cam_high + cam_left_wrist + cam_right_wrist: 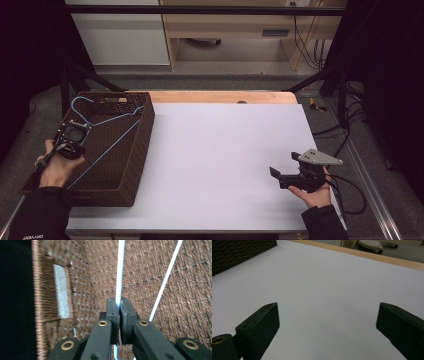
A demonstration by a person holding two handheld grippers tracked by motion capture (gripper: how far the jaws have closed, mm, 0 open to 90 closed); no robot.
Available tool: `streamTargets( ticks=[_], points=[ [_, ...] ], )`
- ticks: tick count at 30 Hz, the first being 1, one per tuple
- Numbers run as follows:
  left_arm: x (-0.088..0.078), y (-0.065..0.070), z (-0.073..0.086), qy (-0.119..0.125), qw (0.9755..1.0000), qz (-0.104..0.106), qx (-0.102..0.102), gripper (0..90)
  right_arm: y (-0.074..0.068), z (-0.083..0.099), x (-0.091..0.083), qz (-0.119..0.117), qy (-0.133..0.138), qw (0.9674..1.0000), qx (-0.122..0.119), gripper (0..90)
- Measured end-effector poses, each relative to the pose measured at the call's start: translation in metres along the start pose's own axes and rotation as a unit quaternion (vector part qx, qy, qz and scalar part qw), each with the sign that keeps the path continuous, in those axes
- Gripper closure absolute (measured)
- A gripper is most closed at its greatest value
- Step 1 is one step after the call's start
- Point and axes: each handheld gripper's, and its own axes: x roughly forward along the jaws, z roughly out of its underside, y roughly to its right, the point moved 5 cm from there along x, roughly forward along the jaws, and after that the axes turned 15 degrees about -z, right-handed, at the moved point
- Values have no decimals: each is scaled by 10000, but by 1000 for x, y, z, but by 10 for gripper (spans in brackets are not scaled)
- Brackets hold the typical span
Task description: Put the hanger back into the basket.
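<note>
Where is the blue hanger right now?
In the high view the blue hanger is inside the brown woven basket at the table's left, its hook toward the far end. The left gripper is clamped on one of its wires.

Left claw [70, 142] holds a blue hanger [107, 125] over the wicker basket [142, 150]

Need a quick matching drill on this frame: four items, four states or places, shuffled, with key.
1. light blue wire hanger
2. dark brown woven basket
3. left gripper
4. right gripper

A. jaws apart over the white tabletop
B. at the table's left edge
C. clamped on a thin rod
D. lying in the basket

Pairs: 1-D, 2-B, 3-C, 4-A
</note>
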Motion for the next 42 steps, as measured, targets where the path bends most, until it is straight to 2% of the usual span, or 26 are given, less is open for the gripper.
streamTargets(
  ticks=[5,8,10,13,15,17,20,23,24,25,28,29,30,31,32,36,41,42],
  points=[
    [11,10,5,-147,9998,140,3,868,0,0,0,-2,1,10000,2,55],
    [12,10,8,-128,9997,194,-45,864,0,0,0,-3,2,10000,2,55],
    [9,7,8,-8,9994,292,-176,840,0,0,0,7,-3,10000,-5,55],
    [-5,-1,8,311,9978,408,-413,759,0,0,-1,-1,10,10000,1,54],
    [-18,-7,8,596,9950,546,-587,708,0,-1,-1,5,30,10000,11,53],
    [-31,-10,8,908,9908,666,-755,650,0,-1,-1,6,38,10000,26,53],
    [-50,-11,8,1345,9828,867,-922,590,0,-1,-2,-7,54,10000,33,53],
    [-66,-7,8,1718,9741,1023,-1053,523,0,-1,-2,-15,77,10000,39,53],
    [-71,-5,7,1802,9721,1061,-1060,497,0,-1,-2,-21,77,10000,26,53],
    [-76,-4,7,1929,9683,1123,-1122,474,0,-2,-3,-18,85,10000,28,53],
    [-92,3,5,2394,9510,1446,-1323,398,0,-2,-3,-15,93,10000,32,53],
    [-97,5,5,2539,9461,1509,-1331,381,0,-2,-3,-10,107,9999,41,53],
    [-102,8,4,2710,9382,1625,-1410,365,0,-2,-3,-10,109,9999,43,53],
    [-107,11,3,2822,9334,1730,-1389,341,0,-2,-3,-13,109,9999,38,53],
    [-112,15,2,2946,9267,1826,-1451,318,0,-2,-3,-11,114,9999,34,53],
    [-129,33,0,3344,9085,2115,-1342,251,0,-3,-4,-32,155,9999,40,53],
    [-147,58,0,3703,8829,2622,-1209,192,0,-3,-5,-50,188,9998,23,51],
    [-149,63,0,3743,8789,2706,-1196,164,0,-3,-5,-58,198,9998,5,49]
  ],
)
